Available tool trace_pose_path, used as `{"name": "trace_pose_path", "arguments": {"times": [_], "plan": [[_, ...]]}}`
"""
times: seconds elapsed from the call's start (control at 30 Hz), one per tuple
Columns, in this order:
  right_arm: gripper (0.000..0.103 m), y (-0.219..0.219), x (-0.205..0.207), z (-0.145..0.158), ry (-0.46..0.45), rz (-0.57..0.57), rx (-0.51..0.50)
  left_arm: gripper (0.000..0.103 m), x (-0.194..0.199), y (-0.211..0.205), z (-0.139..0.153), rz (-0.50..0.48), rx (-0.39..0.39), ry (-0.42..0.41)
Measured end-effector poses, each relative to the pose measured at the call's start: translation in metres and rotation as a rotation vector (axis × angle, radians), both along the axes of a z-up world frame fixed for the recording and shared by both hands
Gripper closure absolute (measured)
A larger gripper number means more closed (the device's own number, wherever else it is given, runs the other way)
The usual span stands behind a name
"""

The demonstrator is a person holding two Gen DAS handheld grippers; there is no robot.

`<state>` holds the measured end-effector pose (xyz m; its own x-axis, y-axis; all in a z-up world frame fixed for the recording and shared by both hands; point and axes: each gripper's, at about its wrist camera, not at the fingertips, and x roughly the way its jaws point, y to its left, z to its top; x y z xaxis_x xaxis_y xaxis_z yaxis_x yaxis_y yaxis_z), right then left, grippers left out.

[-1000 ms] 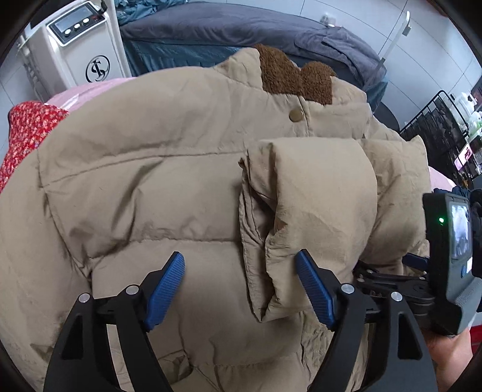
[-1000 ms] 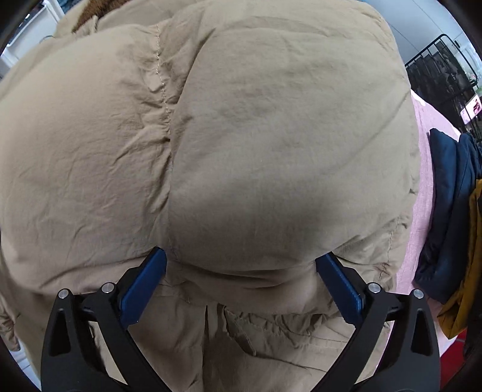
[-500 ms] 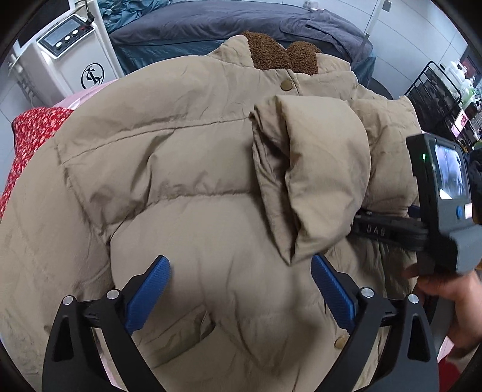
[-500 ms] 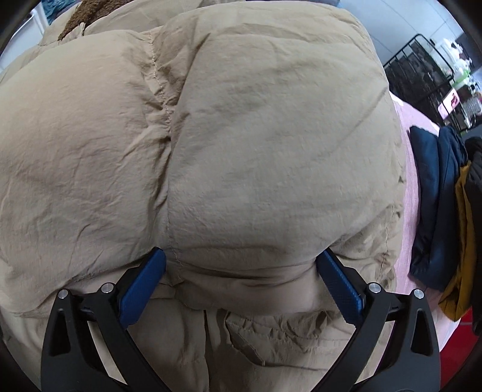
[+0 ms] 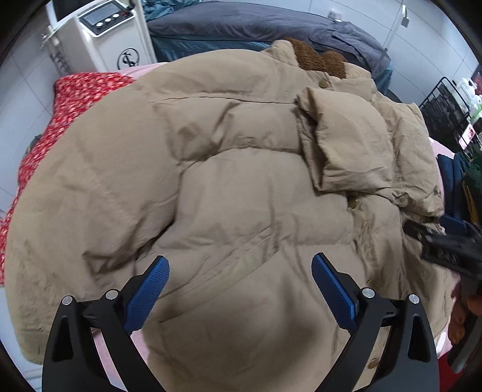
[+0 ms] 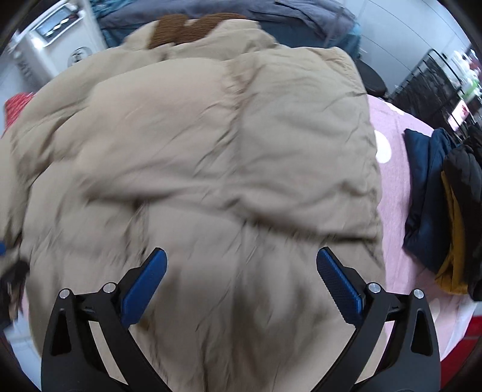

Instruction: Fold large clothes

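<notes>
A large beige puffer jacket point(image 5: 229, 187) with a brown fleece collar point(image 5: 319, 58) lies spread over a pink cover. One sleeve point(image 5: 346, 141) is folded in across its chest. My left gripper point(image 5: 241, 286) hovers open over the lower body of the jacket, with only flat fabric under its blue pads. In the right wrist view the same jacket point(image 6: 211, 156) fills the frame, blurred by motion. My right gripper point(image 6: 241, 280) is open above it and grips nothing. The right gripper's black body point(image 5: 446, 247) and a hand point(image 5: 461, 316) show at the left view's right edge.
A red floral garment point(image 5: 60, 105) lies left of the jacket, beside a white machine point(image 5: 102, 33). Dark grey bedding point(image 5: 256, 21) is behind. On the pink cover point(image 6: 397, 150) at right lie a navy garment point(image 6: 427, 187) and a mustard-and-black one point(image 6: 458, 211). A black wire rack point(image 6: 421, 84) stands beyond.
My left gripper let the folded sleeve go, opened wider and drew back and to the left. My right gripper lifted off the sleeve it straddled, so more of the jacket shows.
</notes>
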<state>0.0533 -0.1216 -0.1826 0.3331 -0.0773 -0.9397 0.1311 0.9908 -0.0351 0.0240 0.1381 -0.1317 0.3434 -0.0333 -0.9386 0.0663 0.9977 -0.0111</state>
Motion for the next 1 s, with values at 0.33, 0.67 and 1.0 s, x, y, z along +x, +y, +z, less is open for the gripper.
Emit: {"name": "trace_pose_path", "arguments": {"times": [0.33, 0.67, 1.0], "plan": [[0.005, 0.040, -0.043, 0.000, 0.052, 0.122, 0.080, 0.010, -0.042, 0.068, 0.018, 0.148, 0.050, -0.094], [0.005, 0.059, -0.053, 0.004, 0.052, 0.168, 0.092, 0.010, -0.081, 0.199, 0.039, 0.425, 0.185, -0.170], [0.005, 0.050, -0.047, -0.014, 0.088, 0.167, 0.056, 0.025, -0.073, 0.241, -0.010, 0.338, 0.082, 0.062]]}}
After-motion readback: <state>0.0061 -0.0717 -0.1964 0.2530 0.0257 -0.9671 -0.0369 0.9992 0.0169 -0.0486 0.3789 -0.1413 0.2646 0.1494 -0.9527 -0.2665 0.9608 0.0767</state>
